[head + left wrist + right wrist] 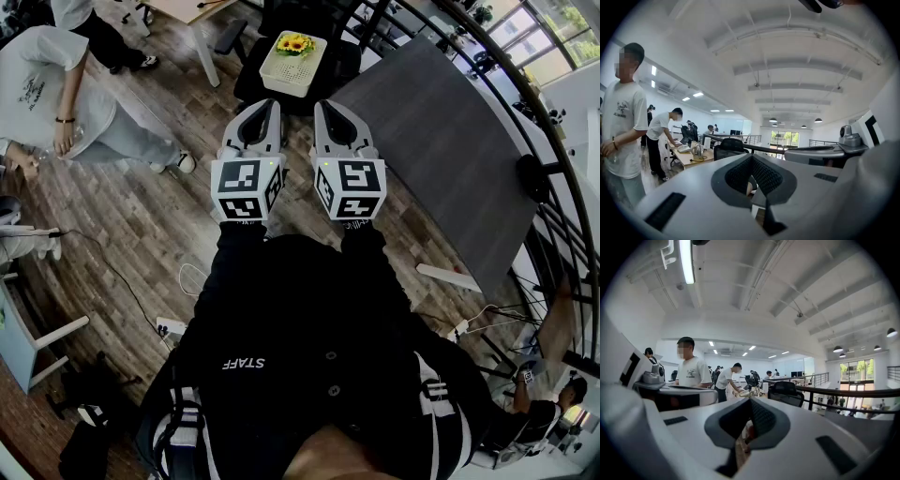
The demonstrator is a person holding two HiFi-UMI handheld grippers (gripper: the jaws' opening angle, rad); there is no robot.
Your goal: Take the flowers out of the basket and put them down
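1. You are at the very start: the approach has not begun. The bunch of yellow artificial flowers [294, 43] sits in the white perforated plastic basket [289, 82], untouched.
2. The basket rests on what looks like a black office chair [249, 82], ahead of you and well apart from both grippers. It is just beside the corner of the large dark grey table [441, 141].
3. Your left gripper [261, 111] is held in front of your chest, pointing roughly level. Its jaws are together and there is nothing between them.
4. Your right gripper [330, 109] is close alongside it, tipped slightly downward. Its jaws are likewise fully closed and empty.
5. Neither gripper view shows the flowers; both look out over the office, so neither gripper is aimed at the basket yet.
6. The next move, as I judge it:
   - Step or reach forward to the basket.
   - Tilt one gripper down towards it.
   - Spread its jaws before arriving.
7. Aim for the stems below the blooms if they are reachable. I cannot make out the stems from here.
8. The basket looks light, so it may lift with the flowers. Your other gripper could steady its rim.
9. The grey table is the nearest bare surface for setting them down.
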